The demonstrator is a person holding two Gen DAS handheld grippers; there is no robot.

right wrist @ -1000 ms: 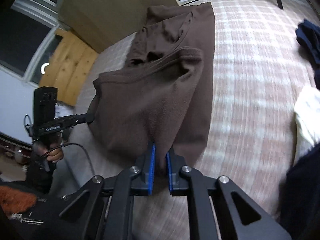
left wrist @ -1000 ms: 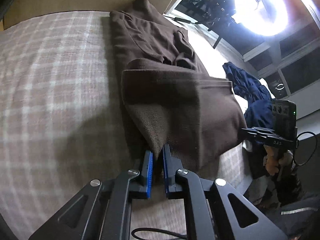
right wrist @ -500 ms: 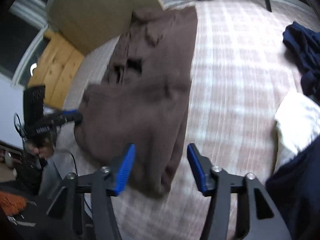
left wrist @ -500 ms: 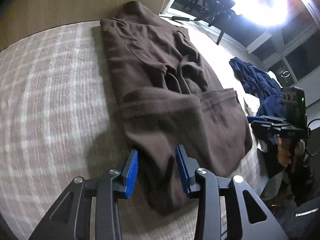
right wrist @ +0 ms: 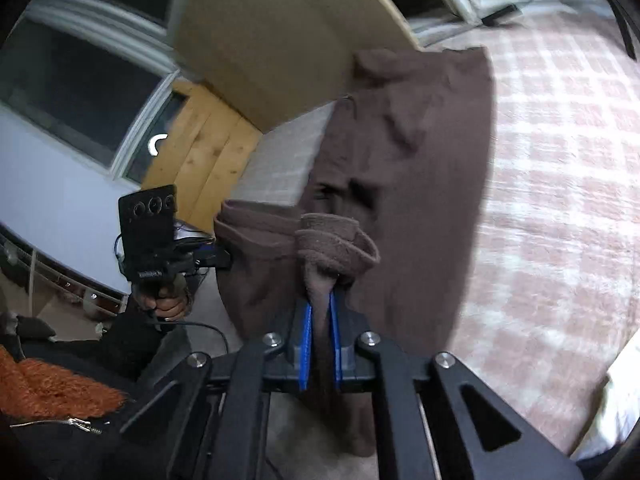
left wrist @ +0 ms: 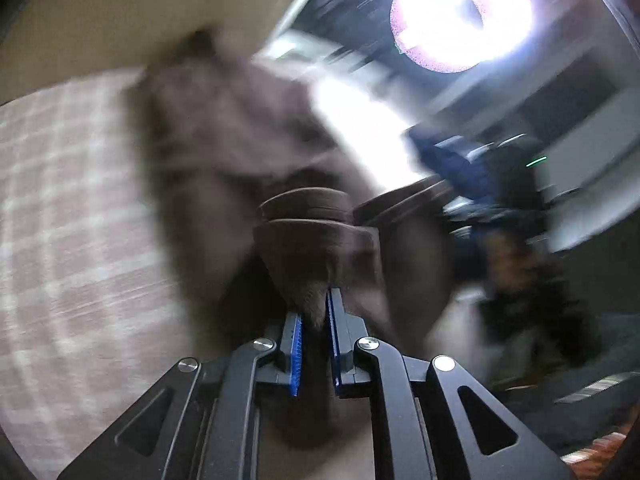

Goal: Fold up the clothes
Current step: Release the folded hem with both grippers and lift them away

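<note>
A brown fleece garment (left wrist: 224, 140) lies lengthwise on the plaid bedcover (left wrist: 60, 200), blurred by motion in the left wrist view. My left gripper (left wrist: 316, 304) has a bunched fold of it between the blue pads, jaws closing and pressing on the cloth. In the right wrist view the same garment (right wrist: 420, 160) stretches toward the headboard. My right gripper (right wrist: 320, 300) is pinched on a rolled fold at its near end, lifted off the bedcover (right wrist: 560, 200). The left gripper (right wrist: 216, 258) shows there too, held by a hand (right wrist: 168, 304) at the garment's left corner.
Navy clothing (left wrist: 448, 160) lies to the right of the garment, and a white cloth (right wrist: 616, 400) sits at the bed's right edge. A beige headboard (right wrist: 280, 40) and wooden panel (right wrist: 200, 152) stand behind. An orange fuzzy fabric (right wrist: 48, 384) is at the lower left.
Both grippers let go of the near edge, opened wide, then closed again on bunched folds of the brown garment. Both hands have shifted and the near end now hangs lifted.
</note>
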